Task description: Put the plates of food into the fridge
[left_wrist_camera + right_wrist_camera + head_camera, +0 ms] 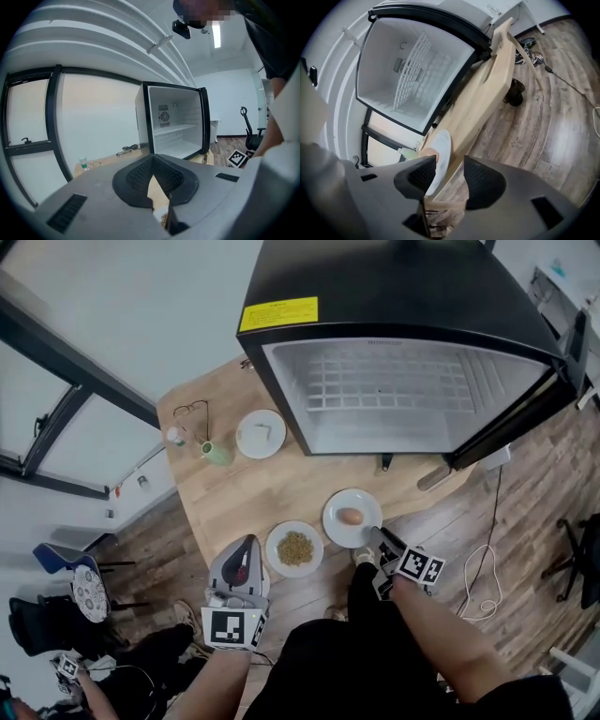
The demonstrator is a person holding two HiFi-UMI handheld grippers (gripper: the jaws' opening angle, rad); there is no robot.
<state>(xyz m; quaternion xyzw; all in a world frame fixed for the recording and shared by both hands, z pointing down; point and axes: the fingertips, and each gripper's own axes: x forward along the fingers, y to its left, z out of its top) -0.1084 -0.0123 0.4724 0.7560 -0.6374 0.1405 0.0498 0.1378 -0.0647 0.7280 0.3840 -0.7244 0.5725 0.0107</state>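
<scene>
The open black fridge [403, 381] stands at the table's far end, its white shelves empty. A white plate [334, 506] with a brown roll [350, 516] lies on the wooden table [281, 486] near me. My right gripper [373, 538] is at that plate's near rim. In the right gripper view the plate [443, 159] edge sits between the spread jaws of the right gripper [449, 176] with no pad pressing on it. A plate of grains [294, 548] lies beside my left gripper [246, 554], whose jaws meet at the tips with nothing held.
A third white plate [261, 433], a green bottle [216, 454], a small bottle [174, 436] and glasses [192, 411] lie further back on the table. A white cable [483, 587] runs over the wooden floor. An office chair [581, 559] stands at right.
</scene>
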